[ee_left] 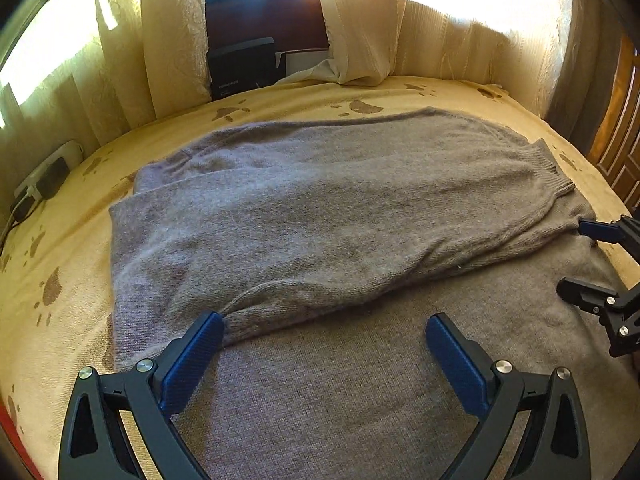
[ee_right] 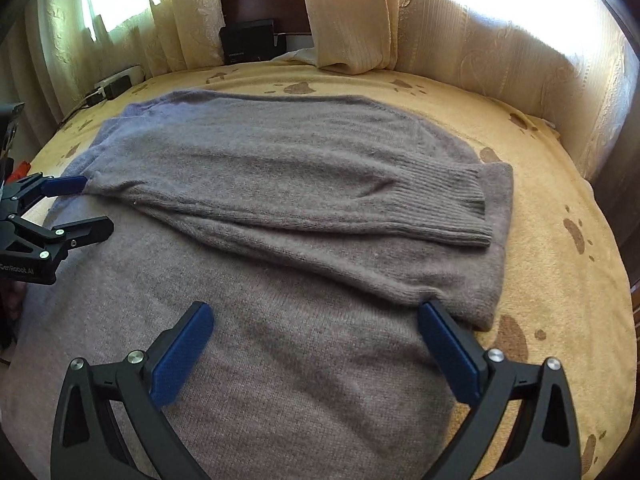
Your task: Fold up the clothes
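Grey-brown knit sweater (ee_left: 328, 200) lies spread on a yellow paw-print bedspread (ee_left: 60, 248), partly folded: a sleeve with ribbed cuff (ee_right: 472, 216) is laid across the body, and the folded upper layer runs diagonally across the lower panel nearest the cameras. Left gripper (ee_left: 324, 344) hovers low over the near panel, jaws spread wide, nothing between them; its left pad (ee_left: 196, 356) sits touching or just beside a puckered corner of the folded layer, cannot tell which. Right gripper (ee_right: 316, 340) likewise spread and empty, its right pad (ee_right: 448, 340) just beside the bunched edge of the fold near the sweater's right side. Each gripper shows in the other's view at the frame margin, jaws apart. Curtains (ee_left: 360, 20) hang behind the bed; a power strip (ee_right: 116, 82) with plugs rests at the far left edge of the bedspread, well apart from the garment. Judgement: both fold corners look just set down or about to be taken up for the next fold. Risks: the knit is thick and loose, so a pinch could catch only the top layer, or both layers plus bedspread, dragging the base and skewing the fold. Uneven lift between the two sides would twist the diagonal edge further. The sleeve lies loose on top and may slide off if the body is lifted fast.
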A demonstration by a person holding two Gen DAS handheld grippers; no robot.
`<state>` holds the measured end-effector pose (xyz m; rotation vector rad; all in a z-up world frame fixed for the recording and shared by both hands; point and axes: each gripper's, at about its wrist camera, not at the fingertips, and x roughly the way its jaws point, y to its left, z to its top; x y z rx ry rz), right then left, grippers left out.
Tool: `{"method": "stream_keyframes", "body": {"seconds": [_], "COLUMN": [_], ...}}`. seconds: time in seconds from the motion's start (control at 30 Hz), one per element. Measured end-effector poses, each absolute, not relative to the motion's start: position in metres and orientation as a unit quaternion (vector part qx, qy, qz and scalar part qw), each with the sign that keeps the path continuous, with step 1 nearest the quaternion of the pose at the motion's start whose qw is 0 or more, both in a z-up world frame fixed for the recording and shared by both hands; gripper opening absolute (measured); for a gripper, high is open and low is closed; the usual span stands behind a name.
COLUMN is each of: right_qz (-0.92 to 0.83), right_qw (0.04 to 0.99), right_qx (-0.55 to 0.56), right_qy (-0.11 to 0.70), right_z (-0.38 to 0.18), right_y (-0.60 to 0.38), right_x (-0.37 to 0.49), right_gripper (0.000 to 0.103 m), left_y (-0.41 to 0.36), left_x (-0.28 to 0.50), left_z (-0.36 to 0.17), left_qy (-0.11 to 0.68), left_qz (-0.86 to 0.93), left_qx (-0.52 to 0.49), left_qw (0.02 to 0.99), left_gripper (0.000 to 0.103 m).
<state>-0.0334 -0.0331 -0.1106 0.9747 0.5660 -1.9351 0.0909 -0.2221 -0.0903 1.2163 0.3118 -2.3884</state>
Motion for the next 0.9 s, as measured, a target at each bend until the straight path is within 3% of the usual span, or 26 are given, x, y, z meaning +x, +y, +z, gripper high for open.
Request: {"method": "stream_keyframes", "body": {"seconds": [0.9], "right_qz": [-0.781], "right_qw": [0.429], "right_qx": [0.392], "right_qy": [0.229], "right_z": [-0.1118], "right_y": [-0.0347], "right_x": [-0.0310], "right_gripper": [0.102], "left_y": [-0.2229], "left_x": [0.0911], "left_z": [-0.0915], "left_qy": [0.111], "left_qz": [-0.864], "left_qx": [0.440], "left_qw": [0.218], "left_gripper": [0.103]}}
